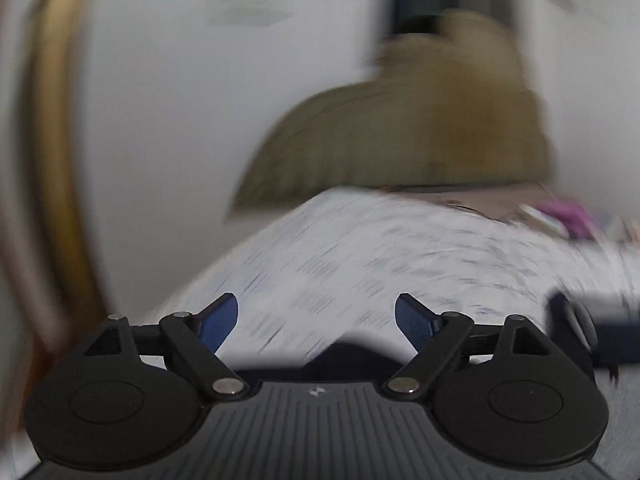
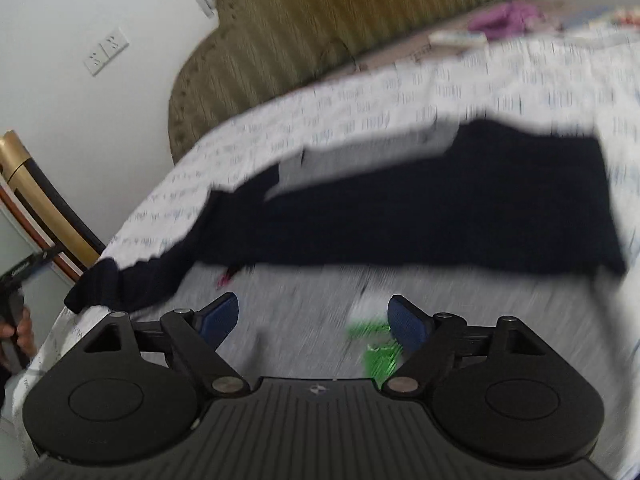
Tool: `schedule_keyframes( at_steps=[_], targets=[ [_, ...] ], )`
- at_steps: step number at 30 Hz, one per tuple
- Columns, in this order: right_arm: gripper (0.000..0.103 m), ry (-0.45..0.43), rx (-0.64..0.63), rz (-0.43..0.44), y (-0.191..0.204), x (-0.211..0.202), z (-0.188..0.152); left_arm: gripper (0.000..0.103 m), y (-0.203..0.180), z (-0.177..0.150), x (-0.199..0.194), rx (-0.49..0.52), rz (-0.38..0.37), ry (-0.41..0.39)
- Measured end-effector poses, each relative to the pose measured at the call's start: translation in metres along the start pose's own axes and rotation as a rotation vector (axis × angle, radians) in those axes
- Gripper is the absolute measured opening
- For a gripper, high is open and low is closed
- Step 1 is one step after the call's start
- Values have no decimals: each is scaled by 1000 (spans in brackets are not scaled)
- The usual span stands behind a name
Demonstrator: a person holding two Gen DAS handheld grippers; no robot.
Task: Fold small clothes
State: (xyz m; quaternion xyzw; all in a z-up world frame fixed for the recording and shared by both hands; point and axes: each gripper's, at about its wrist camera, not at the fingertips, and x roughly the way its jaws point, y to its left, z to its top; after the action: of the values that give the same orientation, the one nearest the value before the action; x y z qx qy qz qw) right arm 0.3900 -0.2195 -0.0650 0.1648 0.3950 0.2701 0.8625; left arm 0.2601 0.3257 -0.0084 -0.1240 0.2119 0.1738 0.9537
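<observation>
A dark navy garment point(image 2: 420, 208) lies spread across the bed's white patterned sheet point(image 2: 360, 96), with a pale grey patch point(image 2: 360, 160) at its upper edge and a sleeve trailing to the bed's left edge. My right gripper point(image 2: 314, 320) hangs open just in front of it, above grey cloth with a green print point(image 2: 376, 344); nothing is between its blue pads. The left wrist view is blurred. There my left gripper point(image 1: 316, 316) stands open over the sheet point(image 1: 400, 248), and a dark edge of cloth point(image 1: 348, 354) shows just below its fingers.
An olive striped headboard or cushion point(image 2: 320, 40) rises behind the bed. A purple item point(image 2: 504, 16) and papers lie at the far right. The white wall has a socket point(image 2: 106, 52). A gold post point(image 2: 40, 200) stands at the left, beside a hand on a handle point(image 2: 16, 320).
</observation>
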Motion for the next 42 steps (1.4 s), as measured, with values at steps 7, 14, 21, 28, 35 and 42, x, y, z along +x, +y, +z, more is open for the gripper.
schedule_keyframes(
  at_steps=[7, 14, 21, 28, 35, 42],
  targets=[
    [101, -85, -107, -46, 20, 18, -29, 87, 101, -65, 18, -1016, -219, 180],
    [101, -87, -143, -80, 24, 18, -30, 85, 89, -65, 38, -1082, -196, 140],
    [101, -108, -79, -27, 14, 16, -30, 52, 101, -77, 41, -1296, -128, 179],
    [101, -118, -55, -7, 12, 15, -31, 67, 86, -102, 12, -1462, -197, 200],
    [100, -130, -23, 21, 6, 13, -31, 55, 95, -90, 43, -1466, -137, 152],
    [101, -139, 7, 46, 3, 12, -31, 27, 82, -60, 46, -1239, 46, 133]
  ],
)
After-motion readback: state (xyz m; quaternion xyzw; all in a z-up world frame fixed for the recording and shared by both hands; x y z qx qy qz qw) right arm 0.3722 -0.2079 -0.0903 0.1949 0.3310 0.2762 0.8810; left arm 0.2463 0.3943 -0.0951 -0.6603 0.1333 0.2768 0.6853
